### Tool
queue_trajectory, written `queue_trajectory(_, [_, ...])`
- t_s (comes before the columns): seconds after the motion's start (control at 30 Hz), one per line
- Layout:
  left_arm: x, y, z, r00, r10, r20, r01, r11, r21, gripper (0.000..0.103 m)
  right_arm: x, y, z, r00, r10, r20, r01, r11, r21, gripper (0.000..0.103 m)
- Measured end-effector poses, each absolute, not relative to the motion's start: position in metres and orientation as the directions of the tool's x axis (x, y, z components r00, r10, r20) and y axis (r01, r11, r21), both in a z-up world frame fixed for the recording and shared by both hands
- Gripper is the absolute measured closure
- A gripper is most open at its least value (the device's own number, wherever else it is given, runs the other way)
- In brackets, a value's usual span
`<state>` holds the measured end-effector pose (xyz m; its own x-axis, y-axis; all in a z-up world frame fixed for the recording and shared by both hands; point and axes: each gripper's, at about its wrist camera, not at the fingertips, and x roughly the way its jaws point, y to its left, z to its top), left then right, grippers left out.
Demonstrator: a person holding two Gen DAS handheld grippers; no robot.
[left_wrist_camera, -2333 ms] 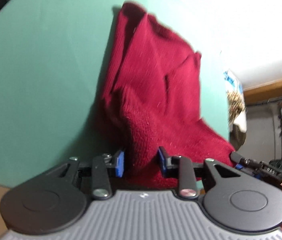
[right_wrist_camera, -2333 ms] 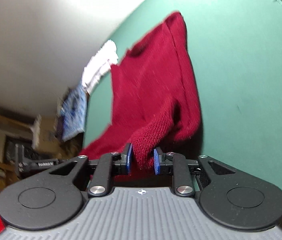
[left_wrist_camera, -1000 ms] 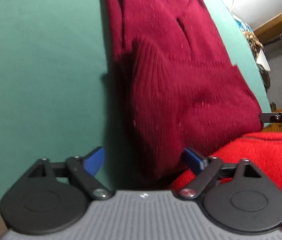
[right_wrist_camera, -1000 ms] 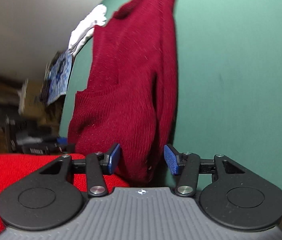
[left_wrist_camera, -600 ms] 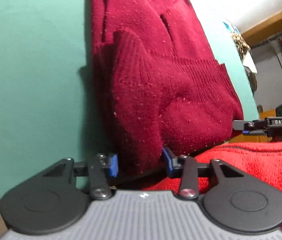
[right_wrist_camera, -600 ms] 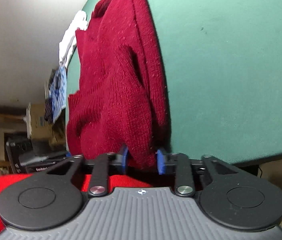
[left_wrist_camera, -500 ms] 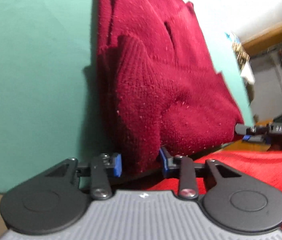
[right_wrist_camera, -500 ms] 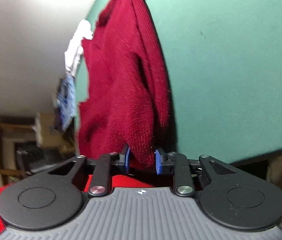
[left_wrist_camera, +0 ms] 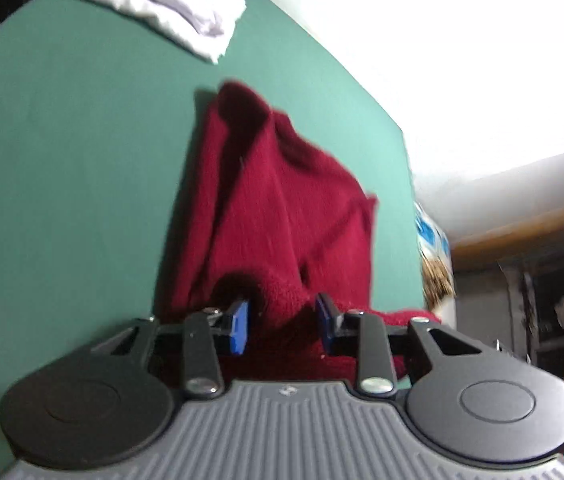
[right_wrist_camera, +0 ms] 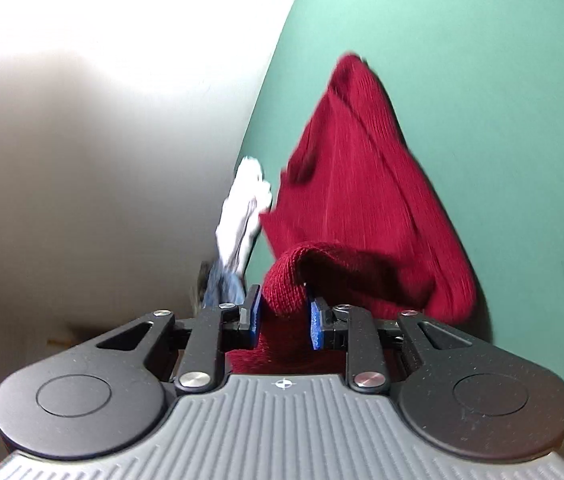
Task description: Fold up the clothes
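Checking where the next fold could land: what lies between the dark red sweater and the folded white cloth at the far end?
In the left wrist view, only bare green tabletop separates the dark red sweater from the folded white cloth.

A flat worktop (left_wrist_camera: 62,168) covered in plain green cloth carried everything. A dark red knitted garment (left_wrist_camera: 274,208) lay on it with its far end resting on the green surface. A folded white cloth (left_wrist_camera: 162,4) lay near the far edge, well apart from the red knit.
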<state>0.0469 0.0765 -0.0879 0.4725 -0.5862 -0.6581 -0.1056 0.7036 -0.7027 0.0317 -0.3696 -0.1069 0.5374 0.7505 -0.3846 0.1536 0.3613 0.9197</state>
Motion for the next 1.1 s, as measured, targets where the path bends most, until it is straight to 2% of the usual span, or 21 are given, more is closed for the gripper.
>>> queue_trajectory(0.23, [0.115,0.075,-0.134,0.502,-0.550,-0.667,-0.153,0.703,-0.695,0.071,0.087,-0.360,-0.141,0.586,0.672,-0.453,0.173,0.442,0.880,0.077])
queue_trajectory(0.33, [0.131,0.073,-0.147,0.513,-0.547,-0.662,-0.152,0.701,-0.697,0.066,0.091,-0.362,-0.151,0.626,0.631,-0.458,0.178,0.456,0.872,0.078])
queue_trajectory(0.43, [0.134,0.076,-0.143,0.548,-0.550,-0.630,-0.127,0.690,-0.713,0.056,0.088,-0.362,-0.146,0.642,0.605,-0.471,0.179,0.479,0.859,0.078])
queue_trajectory(0.5, [0.133,0.081,-0.132,0.583,-0.559,-0.590,-0.099,0.672,-0.734,0.056,0.084,-0.362,-0.135,0.638,0.607,-0.474,0.146,0.509,0.848,0.072])
queue_trajectory(0.53, [0.131,0.085,-0.124,0.604,-0.564,-0.563,-0.080,0.660,-0.747,0.049,0.081,-0.363,-0.128,0.648,0.598,-0.472,0.120,0.532,0.838,0.069])
queue_trajectory(0.57, [0.127,0.090,-0.114,0.629,-0.549,-0.550,-0.063,0.670,-0.740,0.036,0.078,-0.363,-0.119,0.665,0.582,-0.468,0.089,0.561,0.823,0.060])
queue_trajectory(0.63, [0.118,0.095,-0.093,0.665,-0.506,-0.550,-0.025,0.721,-0.693,0.024,0.070,-0.366,-0.100,0.706,0.538,-0.460,0.011,0.641,0.768,0.057])
queue_trajectory(0.73, [0.099,0.093,-0.083,0.655,-0.471,-0.591,0.035,0.800,-0.599,0.019,0.060,-0.360,-0.078,0.697,0.520,-0.494,-0.145,0.776,0.613,0.053])
queue_trajectory(0.8, [0.086,0.090,-0.086,0.623,-0.469,-0.626,0.062,0.827,-0.559,0.015,0.059,-0.351,-0.081,0.667,0.528,-0.525,-0.187,0.801,0.569,0.048])
queue_trajectory(0.9, [0.071,0.077,-0.116,0.543,-0.493,-0.680,0.035,0.822,-0.569,0.014,0.061,-0.337,-0.093,0.615,0.544,-0.571,-0.227,0.816,0.532,0.047])
queue_trajectory(1.03, [0.053,0.064,-0.130,0.510,-0.522,-0.683,0.025,0.803,-0.595,0.014,0.063,-0.319,-0.108,0.542,0.554,-0.632,-0.283,0.828,0.484,0.048])
queue_trajectory(1.07, [0.051,0.061,-0.130,0.520,-0.519,-0.678,0.026,0.803,-0.595,0.016,0.062,-0.312,-0.111,0.529,0.540,-0.655,-0.310,0.841,0.444,0.052])
queue_trajectory(1.1, [0.051,0.058,-0.128,0.521,-0.517,-0.679,0.036,0.808,-0.588,0.018,0.060,-0.304,-0.111,0.520,0.513,-0.683,-0.344,0.858,0.383,0.065])
